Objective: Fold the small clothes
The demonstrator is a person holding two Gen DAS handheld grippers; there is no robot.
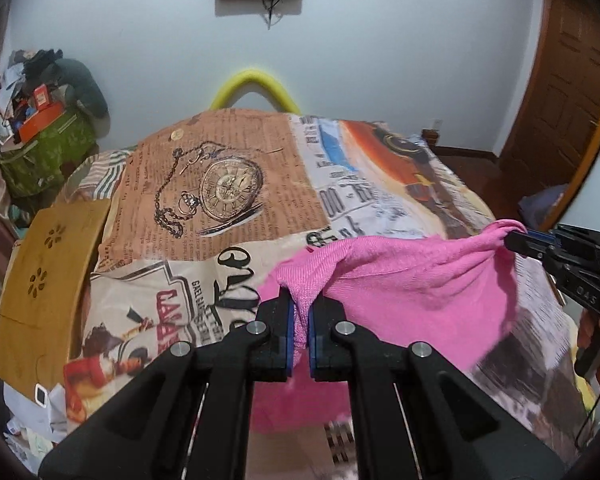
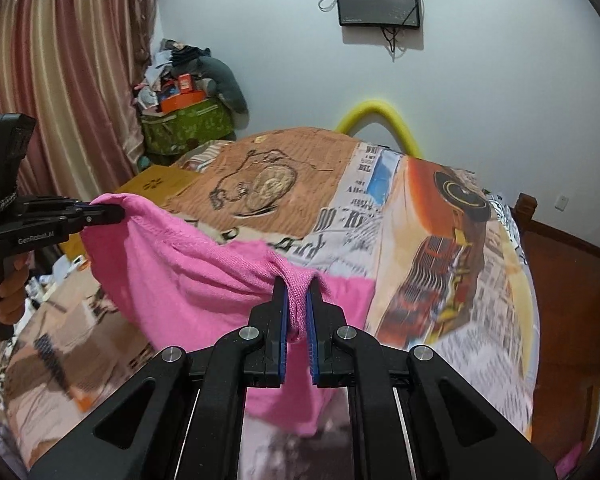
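A pink knit garment [image 1: 412, 288] hangs stretched between my two grippers above the bed. My left gripper [image 1: 300, 304] is shut on one bunched corner of it. My right gripper [image 2: 297, 292] is shut on the other corner; the garment [image 2: 172, 264] sags between them and its lower part drapes down toward the bedspread. The right gripper shows at the right edge of the left wrist view [image 1: 516, 240], and the left gripper at the left of the right wrist view [image 2: 112, 213], each pinching pink cloth.
The bed is covered by a printed bedspread [image 1: 228, 184] with a pocket-watch picture. A wooden board [image 1: 48, 284] lies at the bed's left side. A cluttered green bag [image 1: 48, 148] stands by the curtain [image 2: 60, 80]. A wooden door [image 1: 560, 92] is at right.
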